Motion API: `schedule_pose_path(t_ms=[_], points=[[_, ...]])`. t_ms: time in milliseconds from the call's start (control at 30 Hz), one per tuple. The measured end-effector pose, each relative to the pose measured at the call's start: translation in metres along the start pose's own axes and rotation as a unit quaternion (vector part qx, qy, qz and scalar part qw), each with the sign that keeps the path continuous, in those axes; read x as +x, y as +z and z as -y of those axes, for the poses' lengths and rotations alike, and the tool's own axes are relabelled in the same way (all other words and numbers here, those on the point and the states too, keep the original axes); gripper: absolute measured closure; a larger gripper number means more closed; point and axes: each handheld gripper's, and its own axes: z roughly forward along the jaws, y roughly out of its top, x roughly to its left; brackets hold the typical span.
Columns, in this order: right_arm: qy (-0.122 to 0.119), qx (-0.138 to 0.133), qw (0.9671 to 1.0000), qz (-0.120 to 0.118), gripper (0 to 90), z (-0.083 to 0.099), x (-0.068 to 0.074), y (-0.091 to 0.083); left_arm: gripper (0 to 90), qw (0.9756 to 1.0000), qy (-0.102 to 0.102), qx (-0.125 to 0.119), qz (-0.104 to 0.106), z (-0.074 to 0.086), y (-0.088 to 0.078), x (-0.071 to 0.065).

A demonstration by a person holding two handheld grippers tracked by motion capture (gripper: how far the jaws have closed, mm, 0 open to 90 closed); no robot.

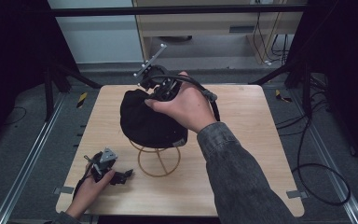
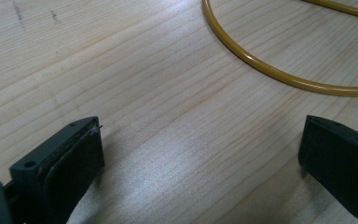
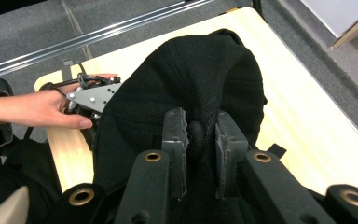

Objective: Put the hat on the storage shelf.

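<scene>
Pinching black cap point(image 3: 200, 74) fold: right gripper point(image 3: 200, 135); left gripper point(image 2: 200, 154) spread, resting on table point(image 2: 121, 70).

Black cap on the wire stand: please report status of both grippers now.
Right gripper shut on a fold of black cap. Cap sits on yellow wire stand. Left gripper open, low over the table, holding nothing. No obstruction seen.
</scene>
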Motion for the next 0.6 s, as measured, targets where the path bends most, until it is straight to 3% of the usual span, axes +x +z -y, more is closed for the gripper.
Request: schedule_pose_path(t_ms=[600], points=[[-0.004,0.017,0.9998,-0.006,76.7,-0.001,0.004,0.015,0.0,1.0,0.0,0.0,0.0,0.0,0.0,0.0]])
